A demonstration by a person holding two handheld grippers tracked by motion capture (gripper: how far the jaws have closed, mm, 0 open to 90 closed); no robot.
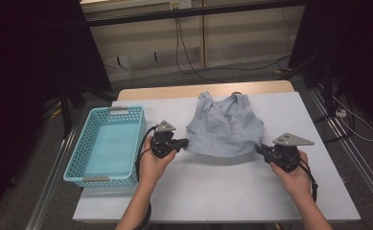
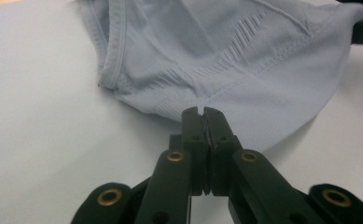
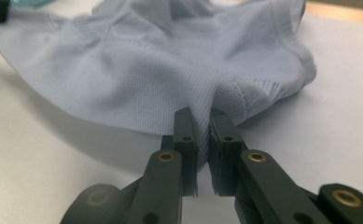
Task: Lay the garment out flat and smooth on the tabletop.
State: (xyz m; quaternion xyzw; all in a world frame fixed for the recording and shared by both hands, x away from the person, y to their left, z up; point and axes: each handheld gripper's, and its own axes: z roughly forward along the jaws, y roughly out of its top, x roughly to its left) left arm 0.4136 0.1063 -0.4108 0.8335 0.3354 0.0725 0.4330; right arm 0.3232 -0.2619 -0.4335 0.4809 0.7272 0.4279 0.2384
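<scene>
A light blue sleeveless top (image 1: 225, 127) lies crumpled on the white table cover (image 1: 222, 191), its ribbed hem toward the person. My left gripper (image 1: 186, 142) is shut on the hem's left corner; in the left gripper view its pads (image 2: 202, 116) pinch the thin edge of the top (image 2: 226, 56). My right gripper (image 1: 259, 148) is shut on the hem's right corner. In the right gripper view a fold of the top (image 3: 137, 79) is bunched between the closed jaws of that gripper (image 3: 202, 119).
A turquoise plastic basket (image 1: 81, 151) stands at the table's left side, close to the left hand. Cables run over the floor beyond the table's far edge. Dark stands flank the table on both sides.
</scene>
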